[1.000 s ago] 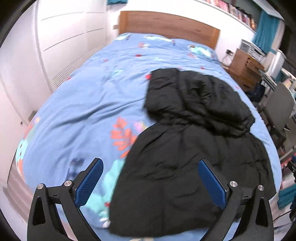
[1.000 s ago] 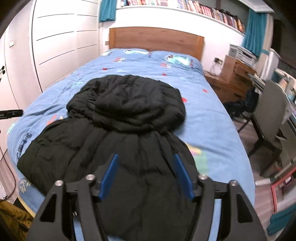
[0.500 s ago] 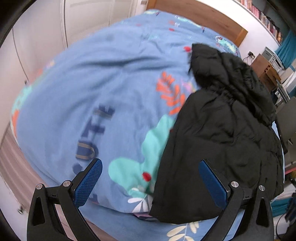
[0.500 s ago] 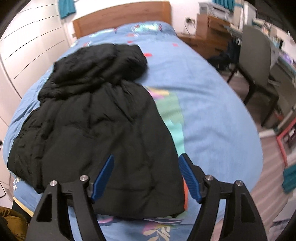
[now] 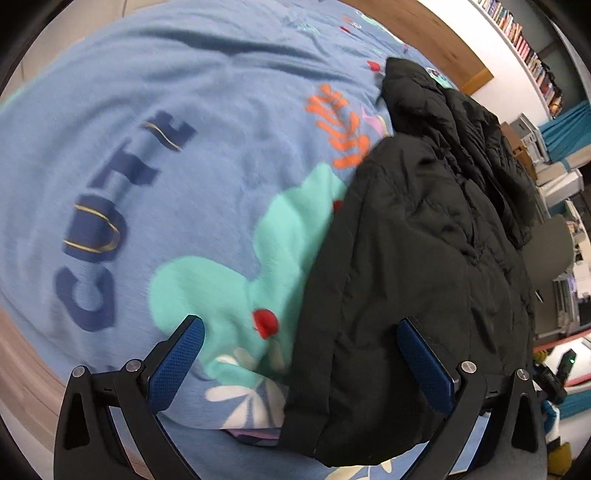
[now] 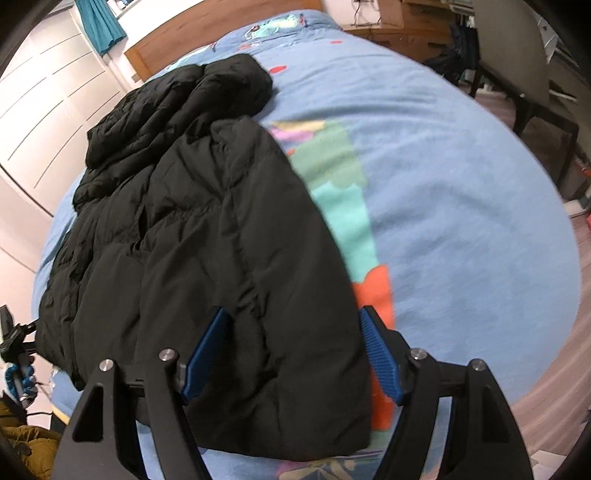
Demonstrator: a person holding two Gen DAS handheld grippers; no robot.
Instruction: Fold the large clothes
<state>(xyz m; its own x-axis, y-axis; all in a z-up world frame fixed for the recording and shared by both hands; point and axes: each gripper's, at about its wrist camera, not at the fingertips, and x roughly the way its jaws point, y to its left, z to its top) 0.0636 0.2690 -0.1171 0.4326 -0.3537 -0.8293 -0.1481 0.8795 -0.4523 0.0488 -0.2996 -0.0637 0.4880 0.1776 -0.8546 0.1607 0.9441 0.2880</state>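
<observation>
Jacket (image 5: 413, 266), black and puffy, lay flat on the bedspread (image 5: 184, 184), its hem at the bed's foot edge. We had dropped both grippers from a high view down to that hem within the last second. Our left gripper (image 5: 299, 354) and right gripper (image 6: 295, 354) stood spread, pinching nothing, each over a hem corner, so the first fold looked imminent.

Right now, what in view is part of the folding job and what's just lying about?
Job:
- black puffer jacket, spread on the bed
- left gripper, open
- right gripper, open
- blue patterned duvet, the work surface

Lying about:
- chair
- wooden headboard
- bookshelf
- mustard garment
</observation>
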